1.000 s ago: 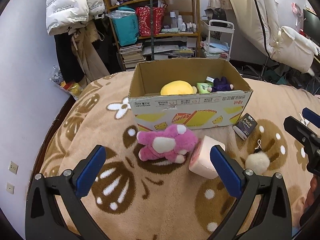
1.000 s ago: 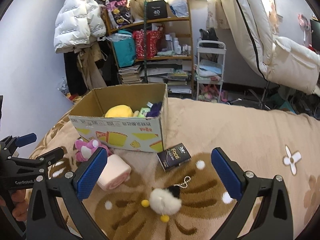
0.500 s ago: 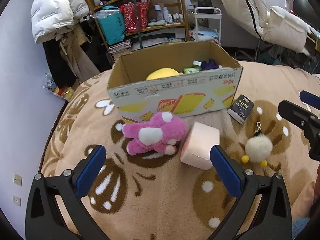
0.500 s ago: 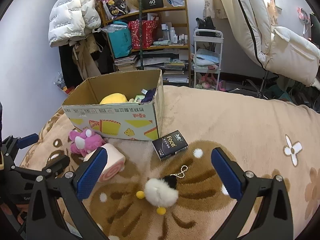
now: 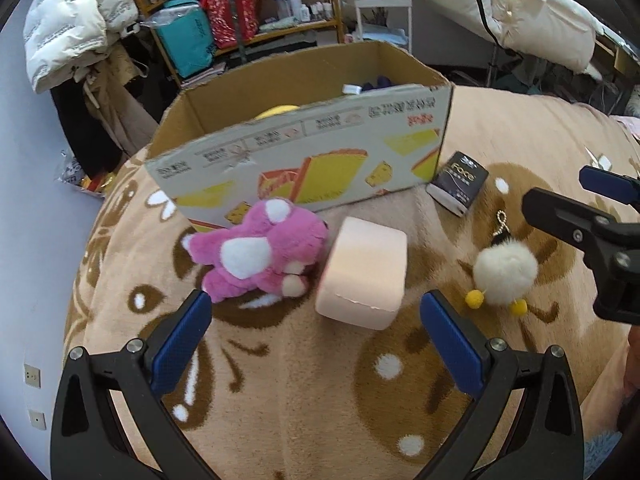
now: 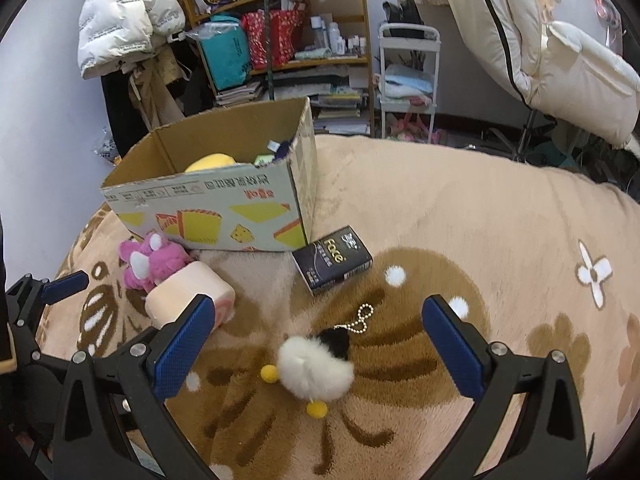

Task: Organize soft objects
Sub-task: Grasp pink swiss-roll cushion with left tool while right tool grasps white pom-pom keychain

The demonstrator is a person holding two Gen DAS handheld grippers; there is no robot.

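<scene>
On a tan fleece blanket (image 6: 460, 208) with brown patterns, the pink plush (image 5: 256, 250), pink roll (image 5: 366, 274) and white pompom (image 6: 316, 368) lie before the cardboard box (image 5: 304, 152), cluttered shelves (image 6: 288, 40) behind it, both tongs (image 5: 314, 322) (image 6: 314, 328) spread and empty.

Both the left gripper (image 5: 314, 316) and right gripper (image 6: 314, 320) have black triangular-cutout arms, silver screws and blue ribbed pads (image 5: 182, 342).

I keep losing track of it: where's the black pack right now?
In both views the black pack lies on the blanket by the cardboard box's right front corner, beyond the white pompom keychain.
</scene>
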